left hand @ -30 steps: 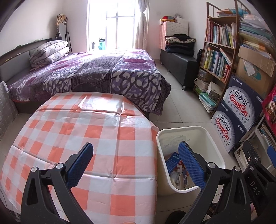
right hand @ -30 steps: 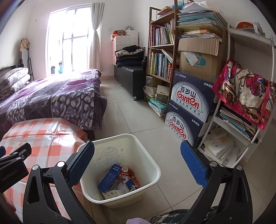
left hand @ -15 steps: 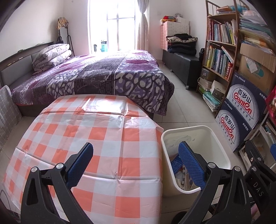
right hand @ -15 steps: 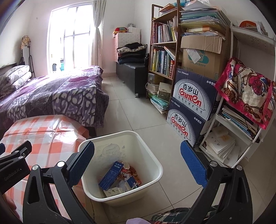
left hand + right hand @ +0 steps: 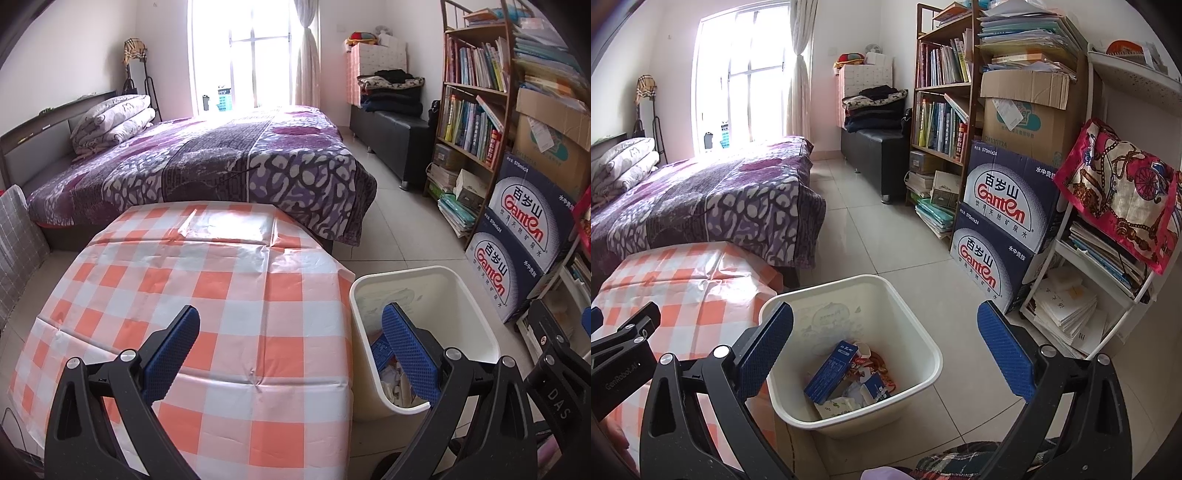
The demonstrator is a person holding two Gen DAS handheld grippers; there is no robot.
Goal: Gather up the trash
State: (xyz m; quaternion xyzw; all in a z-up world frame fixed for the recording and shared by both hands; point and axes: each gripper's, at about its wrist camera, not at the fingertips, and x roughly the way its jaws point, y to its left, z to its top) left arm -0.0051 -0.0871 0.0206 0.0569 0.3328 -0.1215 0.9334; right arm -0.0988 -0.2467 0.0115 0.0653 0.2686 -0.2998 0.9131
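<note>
A white plastic waste bin (image 5: 916, 325) stands on the tiled floor to the right of a table with an orange-and-white checked cloth (image 5: 221, 295). The bin (image 5: 472, 306) holds a blue carton (image 5: 829, 369) and several scraps of paper and wrappers (image 5: 868, 384). My left gripper (image 5: 291, 347) is open and empty above the table's near right corner. My right gripper (image 5: 886, 347) is open and empty above the bin. No trash shows on the cloth.
A bed with a purple cover (image 5: 221, 166) lies behind the table. Two Ganten water boxes (image 5: 1001, 229), a bookshelf (image 5: 942, 110) and a white rack with papers (image 5: 1089, 288) line the right wall. A black bench (image 5: 875, 155) stands at the far wall.
Both grippers have drawn back and up a little, so the table and bin sit slightly farther and lower in view. Both stay open and empty.
</note>
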